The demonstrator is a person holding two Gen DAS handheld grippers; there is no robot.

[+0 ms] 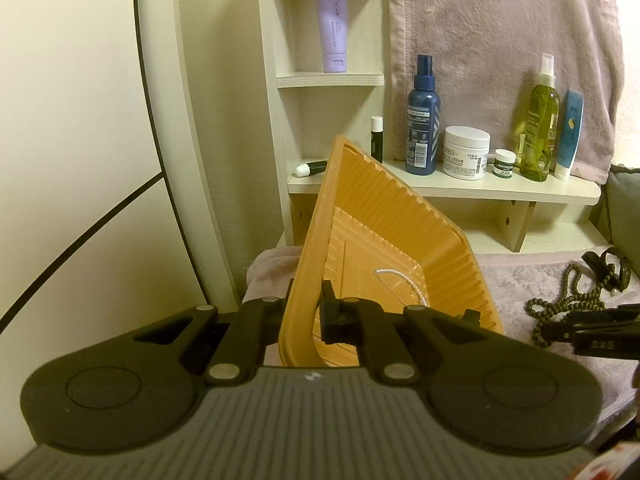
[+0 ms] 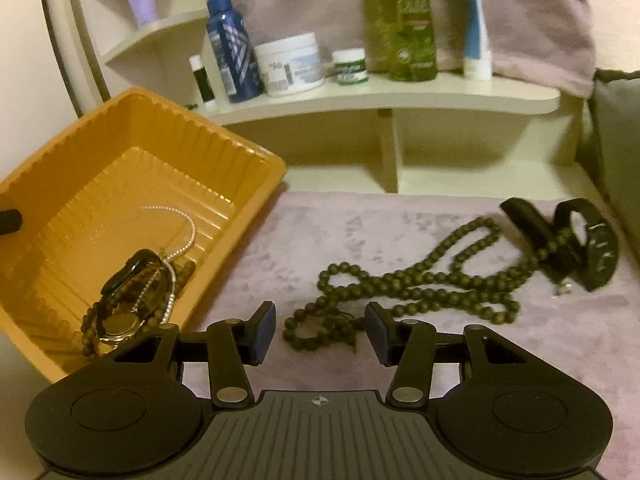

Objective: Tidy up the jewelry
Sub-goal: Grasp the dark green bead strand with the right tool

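My left gripper point(image 1: 306, 312) is shut on the rim of the orange ribbed tray point(image 1: 316, 216) and holds it tilted up. The tray point(image 2: 224, 136) holds a pearl necklace point(image 2: 180, 220), a watch point(image 2: 120, 320) and a dark bead bracelet point(image 2: 90, 320); the pearls also show in the left wrist view point(image 1: 404, 280). My right gripper point(image 2: 320, 330) is open just above one end of a long dark bead necklace point(image 2: 420, 280) on the pink towel point(image 2: 520, 360). A black watch point(image 2: 596, 248) lies at the necklace's far end. The right gripper point(image 1: 560, 330) shows at the edge of the left wrist view.
A white shelf point(image 2: 400, 96) behind holds a blue spray bottle point(image 2: 232, 44), a white cream jar point(image 2: 292, 64), a small jar point(image 2: 349, 67), a green bottle point(image 2: 408, 20) and a blue tube point(image 2: 474, 20). A grey cushion point(image 2: 620, 140) is at right.
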